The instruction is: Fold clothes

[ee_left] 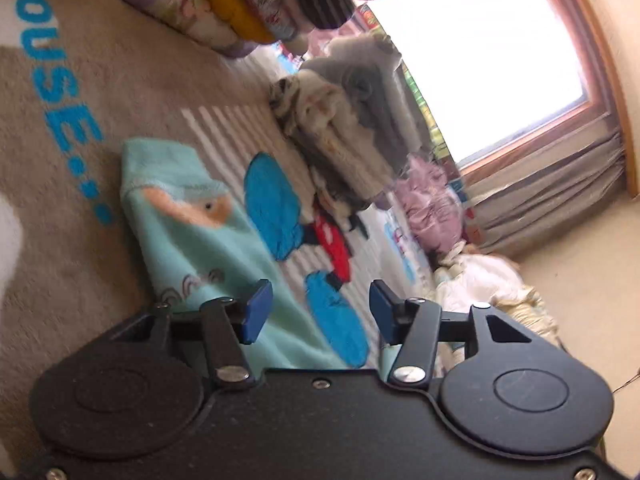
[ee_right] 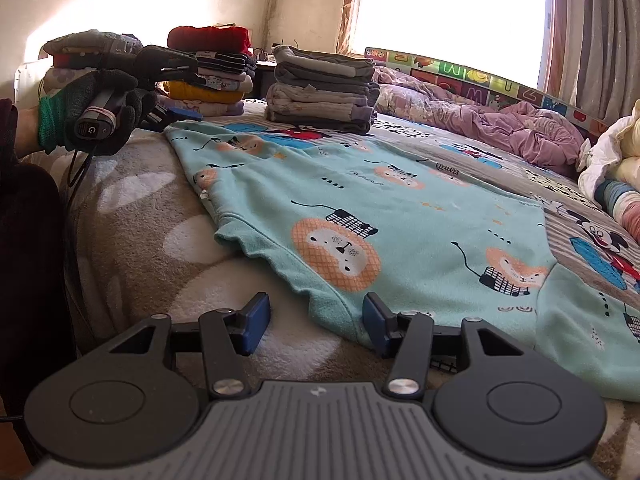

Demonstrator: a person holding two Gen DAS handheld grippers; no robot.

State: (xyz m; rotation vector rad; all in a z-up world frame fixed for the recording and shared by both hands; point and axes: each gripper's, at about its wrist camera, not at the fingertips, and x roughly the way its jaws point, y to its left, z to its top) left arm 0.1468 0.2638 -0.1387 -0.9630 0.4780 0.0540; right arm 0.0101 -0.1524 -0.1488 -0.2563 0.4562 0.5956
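Observation:
A teal garment [ee_right: 380, 208] printed with orange lions lies spread flat on the bed blanket [ee_right: 132, 232]. My right gripper [ee_right: 316, 316] stands open at the garment's near wavy hem, whose edge lies between the blue pads [ee_right: 256, 320] without being pinched. In the left wrist view, which is rolled sideways, one end of the garment [ee_left: 192, 232] stretches away from my left gripper [ee_left: 320, 300]; its jaws are apart and hold nothing. From the right wrist view the left gripper [ee_right: 186, 92] hovers over the garment's far left corner, held by a gloved hand [ee_right: 96, 120].
Two stacks of folded clothes [ee_right: 208, 76] [ee_right: 324, 88] stand at the back of the bed; they also show as stacks [ee_left: 240, 4] [ee_left: 344, 128]. A rumpled purple quilt [ee_right: 500, 120] and a cream bundle [ee_right: 612, 152] lie to the right. A bright window [ee_right: 448, 12] is behind.

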